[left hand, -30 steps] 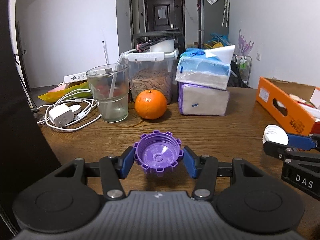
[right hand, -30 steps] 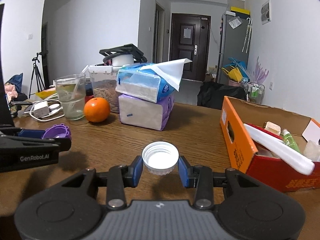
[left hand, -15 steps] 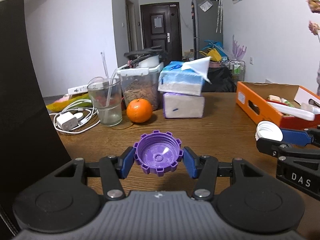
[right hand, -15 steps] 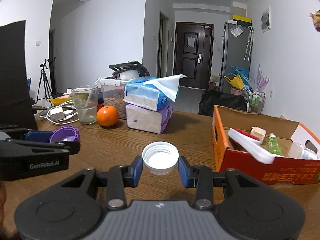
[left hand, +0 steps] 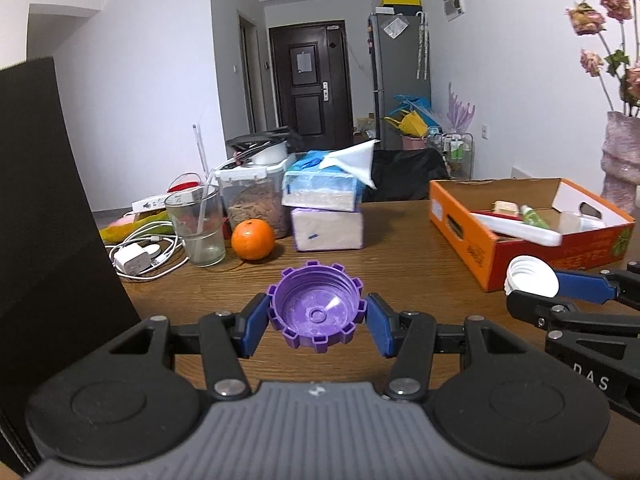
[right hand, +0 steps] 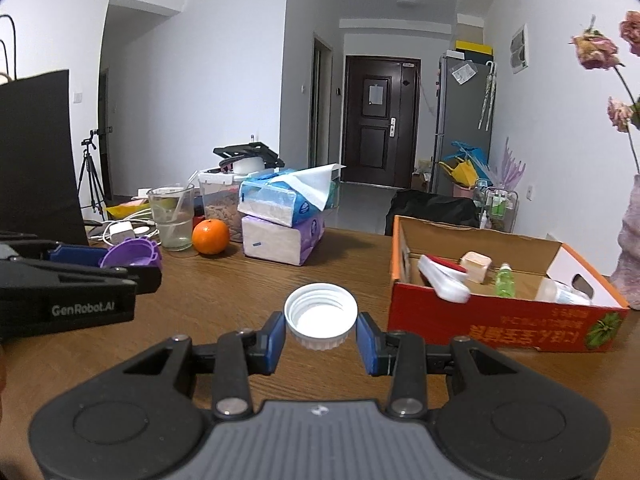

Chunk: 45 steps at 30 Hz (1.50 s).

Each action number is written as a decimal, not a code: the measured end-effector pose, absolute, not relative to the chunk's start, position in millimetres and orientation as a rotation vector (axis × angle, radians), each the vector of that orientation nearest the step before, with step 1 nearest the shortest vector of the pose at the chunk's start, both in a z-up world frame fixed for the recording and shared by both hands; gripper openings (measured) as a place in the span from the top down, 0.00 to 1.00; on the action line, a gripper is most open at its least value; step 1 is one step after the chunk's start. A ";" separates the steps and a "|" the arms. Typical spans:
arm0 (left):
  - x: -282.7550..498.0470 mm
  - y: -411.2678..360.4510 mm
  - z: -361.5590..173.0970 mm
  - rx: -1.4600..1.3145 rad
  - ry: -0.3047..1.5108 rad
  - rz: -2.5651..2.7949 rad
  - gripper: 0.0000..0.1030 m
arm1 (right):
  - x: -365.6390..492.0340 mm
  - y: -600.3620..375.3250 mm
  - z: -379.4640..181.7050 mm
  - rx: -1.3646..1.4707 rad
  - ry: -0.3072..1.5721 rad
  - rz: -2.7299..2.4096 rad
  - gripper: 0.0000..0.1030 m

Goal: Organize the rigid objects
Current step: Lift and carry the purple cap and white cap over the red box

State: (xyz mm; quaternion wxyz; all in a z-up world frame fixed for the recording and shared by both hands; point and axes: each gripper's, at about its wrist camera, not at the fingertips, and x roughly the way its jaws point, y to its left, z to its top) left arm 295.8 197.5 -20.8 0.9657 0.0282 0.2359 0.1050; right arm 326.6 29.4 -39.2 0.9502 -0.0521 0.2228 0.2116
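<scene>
A purple ridged cap (left hand: 316, 309), hollow side up, sits clamped between the blue pads of my left gripper (left hand: 316, 322) above the wooden table (left hand: 400, 264). My right gripper (right hand: 321, 334) is shut on a white screw cap (right hand: 321, 318), also hollow side up. Each gripper shows in the other's view: the right one with the white cap (left hand: 530, 282) at the right edge, the left one with the purple cap (right hand: 132, 255) at the left. An orange cardboard box (right hand: 496, 320) holding several small items lies to the right, beyond the right gripper.
At the back left of the table stand a glass with a straw (left hand: 198, 226), an orange (left hand: 253, 239), a clear food container (left hand: 256, 204), stacked tissue packs (left hand: 326, 216) and a white charger with cables (left hand: 136, 260). A black panel (left hand: 44, 220) rises at the left. A vase (right hand: 632, 256) stands far right.
Both grippers have pulled back from the table's clutter and risen a little, caps still held. The objects look smaller and the orange box has come fully into view.
</scene>
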 end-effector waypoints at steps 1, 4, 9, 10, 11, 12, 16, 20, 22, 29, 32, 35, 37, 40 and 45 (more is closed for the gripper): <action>292.9 193.0 -19.4 0.059 0.474 0.208 0.48 | 324.0 25.7 -38.1 -0.103 0.451 0.429 0.63; 283.2 177.7 -14.1 0.061 0.462 0.193 0.48 | 314.6 12.8 -33.9 -0.094 0.443 0.423 0.63; 270.7 150.5 -8.0 0.068 0.451 0.164 0.48 | 299.0 -11.7 -29.8 -0.088 0.432 0.411 0.63; 269.0 144.9 -7.7 0.069 0.450 0.158 0.48 | 296.8 -16.7 -29.1 -0.086 0.431 0.408 0.63; 267.4 139.6 -7.2 0.070 0.449 0.153 0.48 | 294.2 -22.4 -28.2 -0.083 0.429 0.403 0.63; 266.1 134.6 -7.0 0.071 0.448 0.148 0.48 | 292.1 -27.9 -27.4 -0.080 0.427 0.399 0.63; 262.3 113.2 -9.0 0.070 0.450 0.127 0.48 | 285.3 -49.5 -25.6 -0.070 0.421 0.379 0.63; 260.1 94.3 -9.7 0.068 0.450 0.106 0.48 | 281.4 -72.9 -24.9 -0.058 0.416 0.355 0.63; 259.7 85.3 -9.4 0.069 0.449 0.097 0.48 | 280.0 -84.4 -25.1 -0.053 0.415 0.342 0.63; 259.1 57.8 -7.1 0.048 0.440 0.065 0.48 | 278.4 -120.9 -25.0 -0.037 0.407 0.306 0.63; 261.6 46.3 -6.8 0.039 0.438 0.053 0.48 | 279.3 -134.6 -25.0 -0.031 0.404 0.291 0.63; 265.2 35.2 -6.8 0.032 0.439 0.040 0.48 | 280.6 -147.3 -25.0 -0.028 0.401 0.276 0.63; 267.3 27.1 -7.4 0.025 0.438 0.029 0.48 | 281.7 -154.8 -25.0 -0.025 0.400 0.267 0.63; 270.4 18.8 -7.7 0.022 0.435 0.021 0.48 | 285.0 -166.8 -24.8 -0.022 0.396 0.253 0.63; 279.8 7.0 -8.1 0.004 0.433 0.015 0.48 | 292.9 -180.8 -25.6 -0.017 0.393 0.235 0.63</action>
